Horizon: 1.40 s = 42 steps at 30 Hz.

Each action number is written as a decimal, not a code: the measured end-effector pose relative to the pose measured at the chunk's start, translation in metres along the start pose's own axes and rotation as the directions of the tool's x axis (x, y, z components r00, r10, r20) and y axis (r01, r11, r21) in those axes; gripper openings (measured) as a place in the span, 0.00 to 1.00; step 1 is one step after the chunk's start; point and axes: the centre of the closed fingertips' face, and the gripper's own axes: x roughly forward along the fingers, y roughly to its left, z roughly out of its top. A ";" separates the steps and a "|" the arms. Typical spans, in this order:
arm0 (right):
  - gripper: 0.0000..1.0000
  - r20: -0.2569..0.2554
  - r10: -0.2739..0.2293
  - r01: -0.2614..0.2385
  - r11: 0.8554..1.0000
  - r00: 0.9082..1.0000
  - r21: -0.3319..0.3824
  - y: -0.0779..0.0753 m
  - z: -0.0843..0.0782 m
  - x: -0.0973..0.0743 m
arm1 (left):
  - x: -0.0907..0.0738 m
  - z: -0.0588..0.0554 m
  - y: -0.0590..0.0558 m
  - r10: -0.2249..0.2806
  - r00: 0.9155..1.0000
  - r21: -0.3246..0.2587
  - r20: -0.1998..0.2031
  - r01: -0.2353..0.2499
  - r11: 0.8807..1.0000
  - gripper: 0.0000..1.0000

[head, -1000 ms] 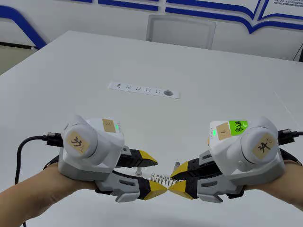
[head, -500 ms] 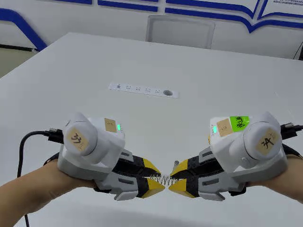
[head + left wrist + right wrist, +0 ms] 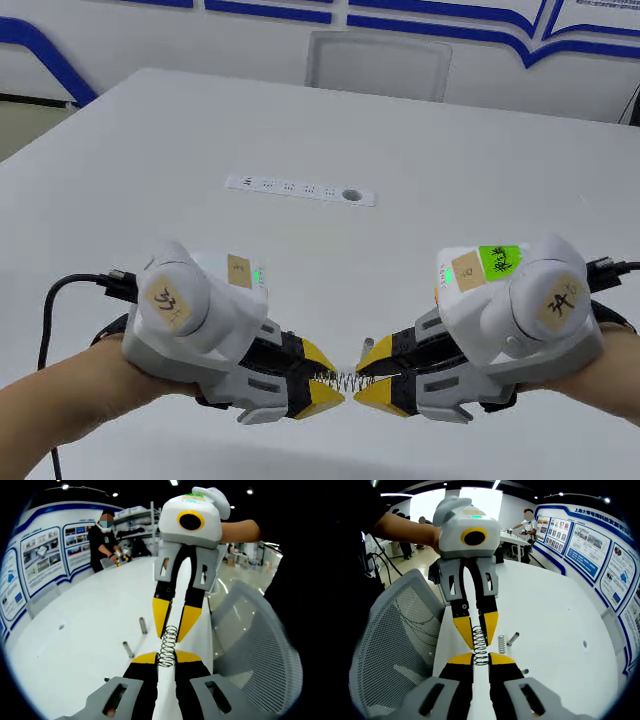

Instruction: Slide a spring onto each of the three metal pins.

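A thin metal spring (image 3: 346, 379) hangs level between my two grippers, just above the white table (image 3: 330, 250). The left gripper (image 3: 325, 386) is shut on the spring's left end. From the opposite side, the right gripper (image 3: 368, 379) is shut on the other end. In the left gripper view the spring (image 3: 167, 645) runs from my own jaws (image 3: 165, 658) to the right gripper's yellow fingertips (image 3: 189, 620). Two upright metal pins (image 3: 143, 625) (image 3: 128, 649) stand on the table to its left. In the right gripper view the spring (image 3: 480, 645) is held the same way, with a loose second spring (image 3: 502, 644) and a pin (image 3: 513, 639) on the table beside it.
A white power strip (image 3: 300, 189) is set into the table's middle, and a grey chair (image 3: 378, 65) stands at the far edge. A mesh chair back (image 3: 255, 645) is close behind the grippers. A person (image 3: 106, 537) stands farther off in the room.
The left gripper's jaws, open a second ago, have shut on the spring's left end. The two grippers have come closer together, and the spring between them looks shorter.
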 end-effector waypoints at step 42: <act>0.12 0.194 0.031 -0.073 0.975 0.980 0.210 -0.002 0.010 -0.021 | -0.009 0.025 -0.004 -0.005 0.996 0.038 0.094 0.001 0.999 0.10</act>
